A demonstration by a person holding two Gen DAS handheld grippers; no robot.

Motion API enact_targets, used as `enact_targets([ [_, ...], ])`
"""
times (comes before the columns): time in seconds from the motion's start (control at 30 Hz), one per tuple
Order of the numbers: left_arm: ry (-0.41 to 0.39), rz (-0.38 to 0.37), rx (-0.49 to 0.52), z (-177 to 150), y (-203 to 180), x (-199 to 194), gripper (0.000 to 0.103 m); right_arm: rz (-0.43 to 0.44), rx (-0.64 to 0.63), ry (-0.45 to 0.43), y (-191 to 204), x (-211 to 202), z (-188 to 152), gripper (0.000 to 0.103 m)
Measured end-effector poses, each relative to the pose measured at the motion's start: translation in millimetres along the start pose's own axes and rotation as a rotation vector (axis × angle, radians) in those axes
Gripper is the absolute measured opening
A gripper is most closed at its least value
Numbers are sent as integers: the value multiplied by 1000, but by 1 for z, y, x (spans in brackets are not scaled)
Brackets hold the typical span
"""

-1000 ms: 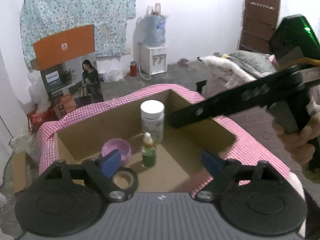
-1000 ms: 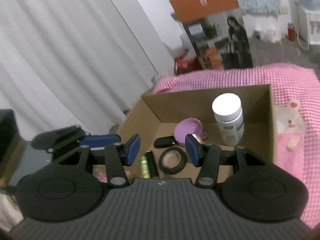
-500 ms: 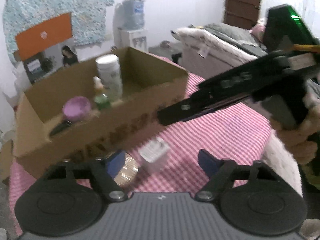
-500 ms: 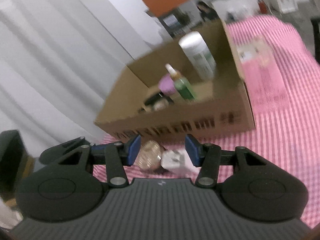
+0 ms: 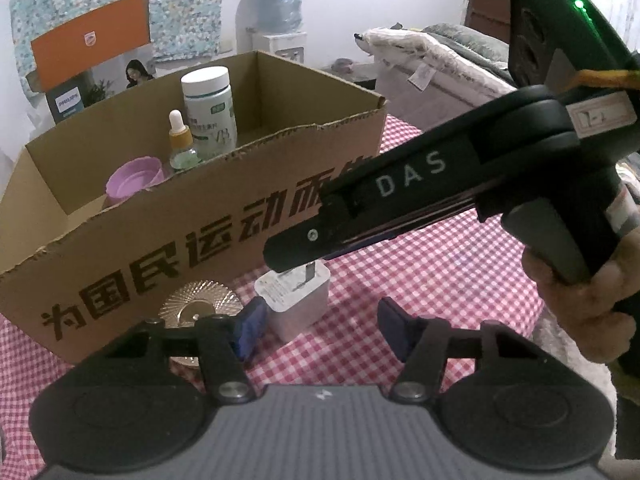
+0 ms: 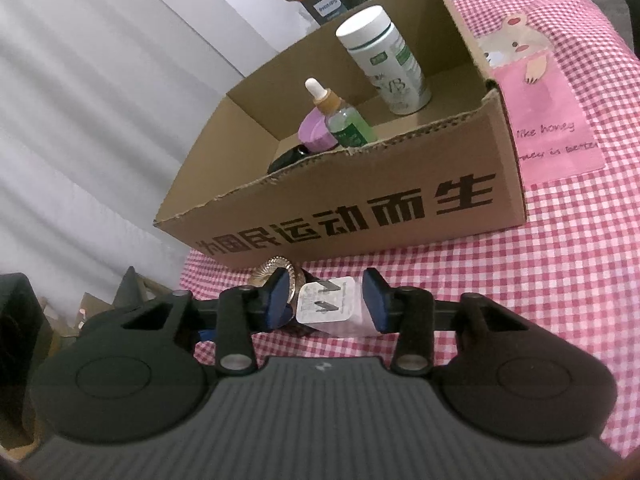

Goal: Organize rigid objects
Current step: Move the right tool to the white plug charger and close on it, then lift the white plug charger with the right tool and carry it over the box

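Note:
A white charger plug (image 6: 328,306) lies on the pink checked cloth in front of the cardboard box (image 6: 360,216), prongs up. My right gripper (image 6: 326,296) straddles it with its jaws closing; a thin gap still shows at each pad. A gold ribbed disc (image 6: 276,276) lies just left of the plug. In the left wrist view my left gripper (image 5: 322,324) hovers low before the charger plug (image 5: 294,300) and the gold disc (image 5: 200,308), jaws closing on nothing. The right gripper (image 5: 292,252) reaches in over the plug. The box holds a white bottle (image 5: 208,112), a dropper bottle (image 5: 182,148) and a purple bowl (image 5: 134,178).
A pink card with a bear picture (image 6: 548,120) lies on the cloth right of the box. White curtains hang at the left in the right wrist view. A hand (image 5: 580,300) holds the right gripper. A bed and a water dispenser stand beyond the table.
Both grippers dropped from above the open box to the cloth in front of it. Their jaws narrowed, and the charger plug now sits between the right gripper's fingers.

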State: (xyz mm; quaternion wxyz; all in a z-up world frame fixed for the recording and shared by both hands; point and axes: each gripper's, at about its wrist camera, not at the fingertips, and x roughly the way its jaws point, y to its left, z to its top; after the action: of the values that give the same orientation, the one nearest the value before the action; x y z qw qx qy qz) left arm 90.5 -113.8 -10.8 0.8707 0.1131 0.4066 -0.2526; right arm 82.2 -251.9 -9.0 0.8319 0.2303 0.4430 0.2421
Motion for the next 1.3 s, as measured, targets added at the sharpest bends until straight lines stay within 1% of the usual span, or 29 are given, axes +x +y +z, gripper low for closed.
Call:
enact_targets([
  [0.13, -3, 17, 9, 1, -1, 4, 62, -4, 0, 18, -3, 7, 0, 37],
  [0.4, -9, 9, 5, 5, 0, 8, 62, -14, 10, 32, -6, 12, 1, 36],
  [0.67, -23, -26, 27, 7, -8, 11, 62, -36, 17, 23, -15, 5, 1, 36],
  [0.93, -48, -83, 64, 9, -21, 16, 62, -73, 34, 7, -28, -12, -4, 36],
  [1.0, -58, -93, 67, 8, -24, 16, 59, -79, 45, 1, -33, -18, -6, 36],
  [1.07, -68, -93, 71, 8, -25, 16, 58, -76, 58, -3, -37, -20, -7, 36],
  [1.17, -79, -72, 81, 7, -26, 16, 57, -63, 88, -11, -43, -24, -9, 37],
  [1.3, -67, -52, 98, 8, -27, 22, 57, -52, 111, -33, -47, -29, -11, 38],
])
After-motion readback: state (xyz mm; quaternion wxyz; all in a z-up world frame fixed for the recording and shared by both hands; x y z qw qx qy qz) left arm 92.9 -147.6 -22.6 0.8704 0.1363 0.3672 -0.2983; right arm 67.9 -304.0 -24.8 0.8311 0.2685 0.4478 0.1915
